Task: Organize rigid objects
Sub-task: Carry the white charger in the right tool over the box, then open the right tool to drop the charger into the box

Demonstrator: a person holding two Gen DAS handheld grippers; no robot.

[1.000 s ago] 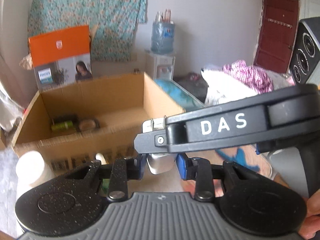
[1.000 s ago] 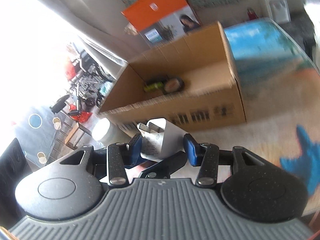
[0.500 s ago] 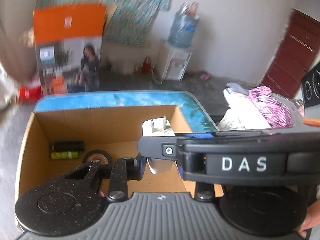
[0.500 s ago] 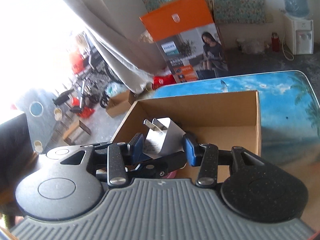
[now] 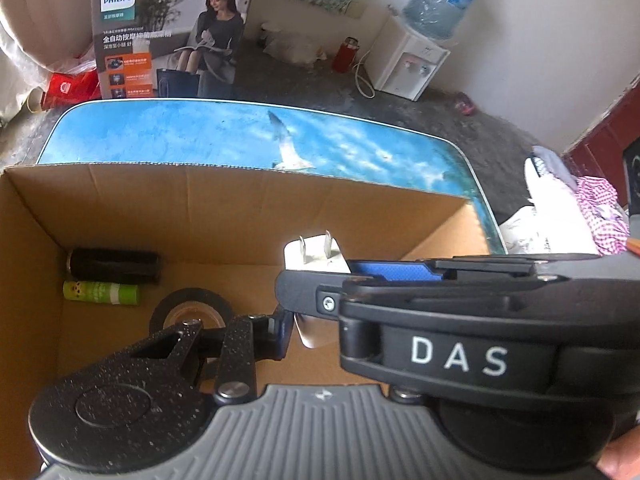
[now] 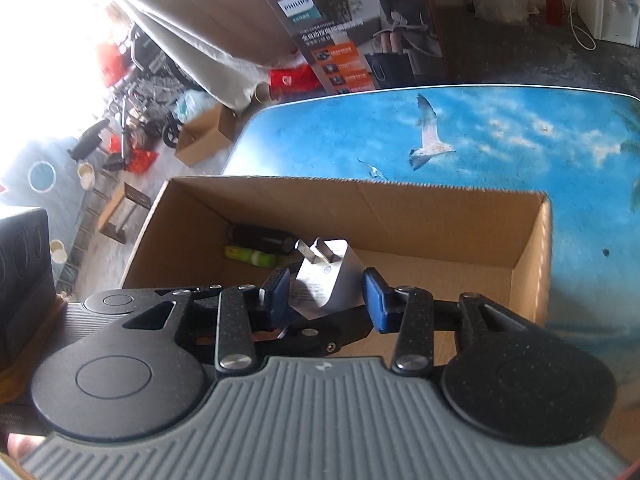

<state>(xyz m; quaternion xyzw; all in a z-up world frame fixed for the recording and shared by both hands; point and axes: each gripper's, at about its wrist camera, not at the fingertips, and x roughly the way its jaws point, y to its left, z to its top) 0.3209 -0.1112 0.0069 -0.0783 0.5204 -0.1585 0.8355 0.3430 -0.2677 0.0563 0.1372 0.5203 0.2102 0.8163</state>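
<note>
Inside, the cardboard box (image 5: 248, 208) holds black tube (image 5: 114, 266), green tube (image 5: 102, 293), tape roll (image 5: 192, 312).

White plug adapter (image 6: 334, 280) above cardboard box (image 6: 532, 264)

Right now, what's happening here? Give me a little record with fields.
Held item: white two-prong charger, above the box
Left hand-held gripper: shut on charger
Right hand-held gripper: jaws flank charger, just been closing; contact unclear
Container: open cardboard box on seagull-print table
Already inside: black cylinder, green tube, black tape roll
</note>
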